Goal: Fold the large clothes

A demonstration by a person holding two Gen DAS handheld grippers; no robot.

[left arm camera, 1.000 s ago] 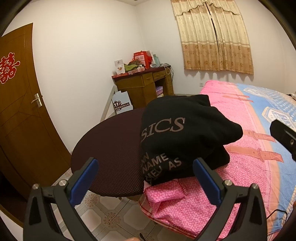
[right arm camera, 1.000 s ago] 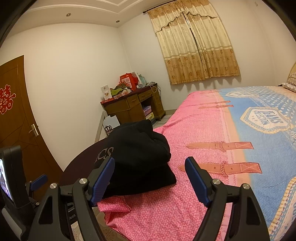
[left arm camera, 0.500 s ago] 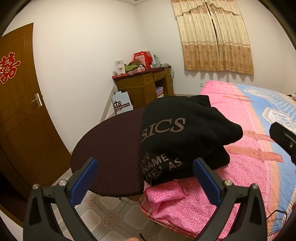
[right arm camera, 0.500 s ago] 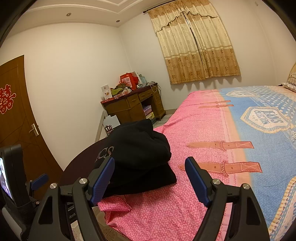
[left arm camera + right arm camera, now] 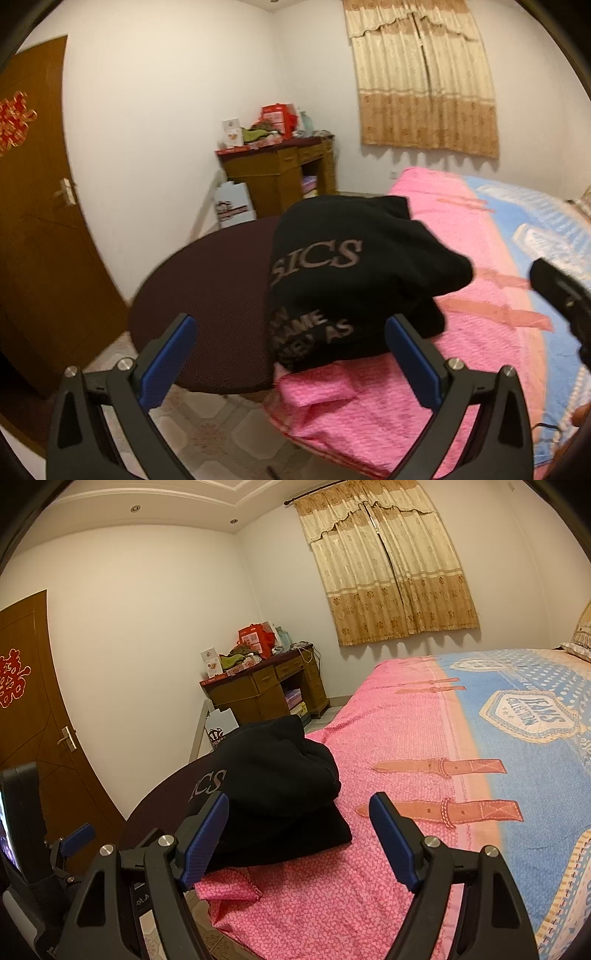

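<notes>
A: How many garments do you count?
B: One folded black sweatshirt [image 5: 354,273].
A: Grippers?
B: Two, the left gripper [image 5: 288,332] and the right gripper [image 5: 299,812], each with two blue pads.
A: Furniture?
B: One bed [image 5: 424,746], one round dark table [image 5: 207,295], one wooden desk [image 5: 266,690], one door [image 5: 33,221].
A: Curtains?
B: One pair [image 5: 391,565].

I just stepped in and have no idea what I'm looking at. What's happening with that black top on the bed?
A person is holding two hand-held grippers, one in each hand, to fold clothes. Right now both the left gripper and the right gripper hang open in front of the black top, touching nothing. The top lies in a bundle at the corner of the bed, partly over a round dark table. It looks already folded, or waiting to be picked up.
</notes>
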